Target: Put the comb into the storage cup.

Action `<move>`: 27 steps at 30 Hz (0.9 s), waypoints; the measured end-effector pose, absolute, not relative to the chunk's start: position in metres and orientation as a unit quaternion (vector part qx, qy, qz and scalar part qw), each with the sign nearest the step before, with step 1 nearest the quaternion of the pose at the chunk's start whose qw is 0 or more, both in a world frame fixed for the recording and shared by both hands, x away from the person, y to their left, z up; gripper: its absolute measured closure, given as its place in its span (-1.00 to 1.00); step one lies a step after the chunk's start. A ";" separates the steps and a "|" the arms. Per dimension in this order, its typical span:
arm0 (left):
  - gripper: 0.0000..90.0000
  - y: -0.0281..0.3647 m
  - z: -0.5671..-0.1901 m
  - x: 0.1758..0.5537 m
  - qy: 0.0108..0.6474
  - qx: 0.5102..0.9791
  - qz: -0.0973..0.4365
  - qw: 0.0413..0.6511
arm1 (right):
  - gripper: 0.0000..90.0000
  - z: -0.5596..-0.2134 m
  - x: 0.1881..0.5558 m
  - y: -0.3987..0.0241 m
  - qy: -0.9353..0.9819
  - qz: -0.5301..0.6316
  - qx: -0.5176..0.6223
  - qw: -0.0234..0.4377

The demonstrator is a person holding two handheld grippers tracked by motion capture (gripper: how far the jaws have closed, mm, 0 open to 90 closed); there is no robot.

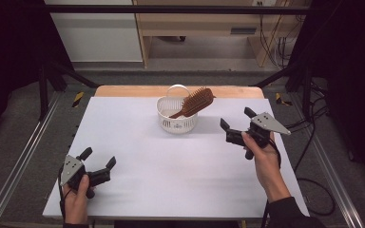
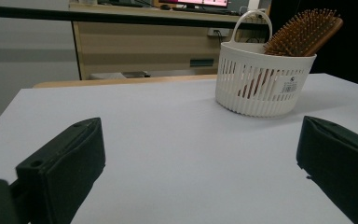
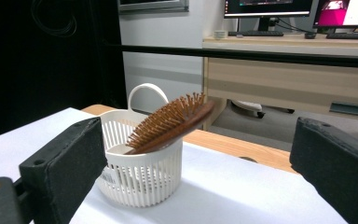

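A small white slatted basket (image 1: 176, 124) with a loop handle stands at the far middle of the white table. A brown wooden hairbrush (image 1: 197, 101) leans in it, handle down, bristled head sticking out over the right rim. The same basket (image 2: 263, 79) and hairbrush (image 2: 303, 32) appear ahead in the left gripper view, and close up the basket (image 3: 142, 176) and hairbrush (image 3: 171, 123) sit in the right gripper view. My left gripper (image 1: 98, 158) rests open near the front left edge, nothing between its jaws. My right gripper (image 1: 236, 118) is held open just right of the basket, empty.
The white table top (image 1: 180, 171) has bare room in the middle and front. A wooden strip (image 1: 123, 90) edges its far side. Beyond it stands a wooden desk (image 3: 289, 70) with monitors. Black frame bars and cables (image 1: 313, 118) run along the right side.
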State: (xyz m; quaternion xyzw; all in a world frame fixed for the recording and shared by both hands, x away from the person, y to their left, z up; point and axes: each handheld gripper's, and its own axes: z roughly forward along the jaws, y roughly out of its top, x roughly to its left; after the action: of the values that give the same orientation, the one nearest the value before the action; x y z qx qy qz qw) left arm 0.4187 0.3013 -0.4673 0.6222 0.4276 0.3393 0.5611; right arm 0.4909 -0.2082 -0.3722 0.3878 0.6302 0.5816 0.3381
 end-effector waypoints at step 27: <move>-0.98 0.301 -0.464 0.410 0.417 0.624 0.339 0.567 | -0.92 -0.391 0.467 -0.239 0.626 0.578 0.394 0.346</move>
State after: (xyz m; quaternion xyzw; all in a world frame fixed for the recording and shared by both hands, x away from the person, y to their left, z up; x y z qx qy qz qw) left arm 0.4098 0.3015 -0.4643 0.6241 0.4166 0.3392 0.5673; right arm 0.4668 -0.2391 -0.3915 0.3936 0.6260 0.5776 0.3458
